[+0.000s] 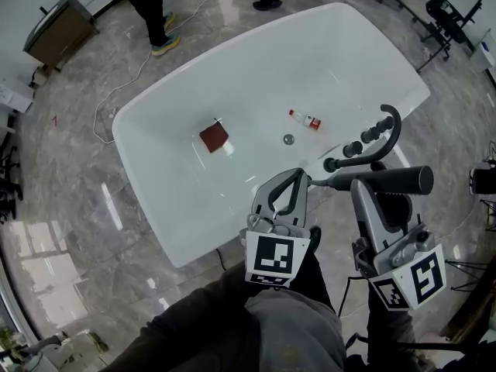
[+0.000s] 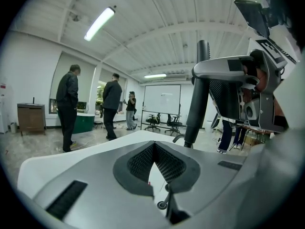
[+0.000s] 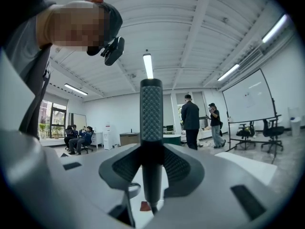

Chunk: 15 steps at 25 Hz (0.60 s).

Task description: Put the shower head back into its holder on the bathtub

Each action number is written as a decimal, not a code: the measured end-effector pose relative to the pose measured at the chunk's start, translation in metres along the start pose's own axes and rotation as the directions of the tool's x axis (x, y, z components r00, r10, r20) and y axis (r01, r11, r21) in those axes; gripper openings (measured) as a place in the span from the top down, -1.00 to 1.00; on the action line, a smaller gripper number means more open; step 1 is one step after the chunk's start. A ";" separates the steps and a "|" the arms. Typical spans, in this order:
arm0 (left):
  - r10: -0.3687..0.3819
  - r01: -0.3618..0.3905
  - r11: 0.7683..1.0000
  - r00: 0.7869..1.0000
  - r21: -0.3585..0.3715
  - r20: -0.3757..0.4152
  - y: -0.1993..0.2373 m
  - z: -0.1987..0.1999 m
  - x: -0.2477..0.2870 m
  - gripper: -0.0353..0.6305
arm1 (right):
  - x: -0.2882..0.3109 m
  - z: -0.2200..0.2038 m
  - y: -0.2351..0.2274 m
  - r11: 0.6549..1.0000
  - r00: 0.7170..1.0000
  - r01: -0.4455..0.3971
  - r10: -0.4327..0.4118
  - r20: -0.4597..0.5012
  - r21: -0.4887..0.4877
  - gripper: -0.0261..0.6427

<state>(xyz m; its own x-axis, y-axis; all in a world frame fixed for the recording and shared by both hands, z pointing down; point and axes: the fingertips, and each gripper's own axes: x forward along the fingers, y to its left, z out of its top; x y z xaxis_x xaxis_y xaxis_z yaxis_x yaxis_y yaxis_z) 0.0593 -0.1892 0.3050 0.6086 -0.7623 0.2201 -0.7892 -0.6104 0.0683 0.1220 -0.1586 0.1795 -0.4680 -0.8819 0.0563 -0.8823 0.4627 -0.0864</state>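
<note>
Shower head (image 1: 403, 179), a long black wand with a textured grip, is lying crosswise just off the near right rim of the white bathtub (image 1: 256, 76). The right gripper (image 1: 363, 186) is pinching it around its middle, the jaws pressing on it from both sides. In the right gripper view the wand is standing straight up between the dark pads. The wand is sitting just on the near side of the black tap fitting (image 1: 370, 139), which is mounted on the tub's rim with its knobs and curved spout. Whether the wand and the fitting are touching is unclear. The left gripper (image 1: 297, 180) is hovering just left of the wand, over the tub's near rim. Its jaws are pressing together at the tips with nothing between them. Inside the tub, a red-brown square block (image 1: 214, 136) is lying left of centre. A small bottle (image 1: 305, 119) with a red label is lying on its side to the right of the block. A round drain (image 1: 288, 139) is showing between the two, slightly nearer. Past the tub's far left corner, a person (image 1: 155, 14) is standing on the grey marble floor (image 1: 70, 169). A wooden cabinet (image 1: 58, 28) is standing at the far left.
</note>
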 end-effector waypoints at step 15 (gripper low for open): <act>0.048 -0.047 0.999 0.999 0.019 -0.003 0.003 -0.004 0.025 0.88 | 0.005 -0.032 -0.032 0.997 0.999 -0.037 0.039 -0.034 0.061 0.50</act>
<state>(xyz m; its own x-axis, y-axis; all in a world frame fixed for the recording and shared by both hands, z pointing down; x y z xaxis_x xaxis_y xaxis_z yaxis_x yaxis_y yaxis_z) 0.0714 -0.2091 0.3148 0.5702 -0.7898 0.2261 -0.8154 -0.5776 0.0389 0.1466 -0.1749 0.2147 -0.5032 -0.8598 0.0870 -0.8599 0.4883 -0.1486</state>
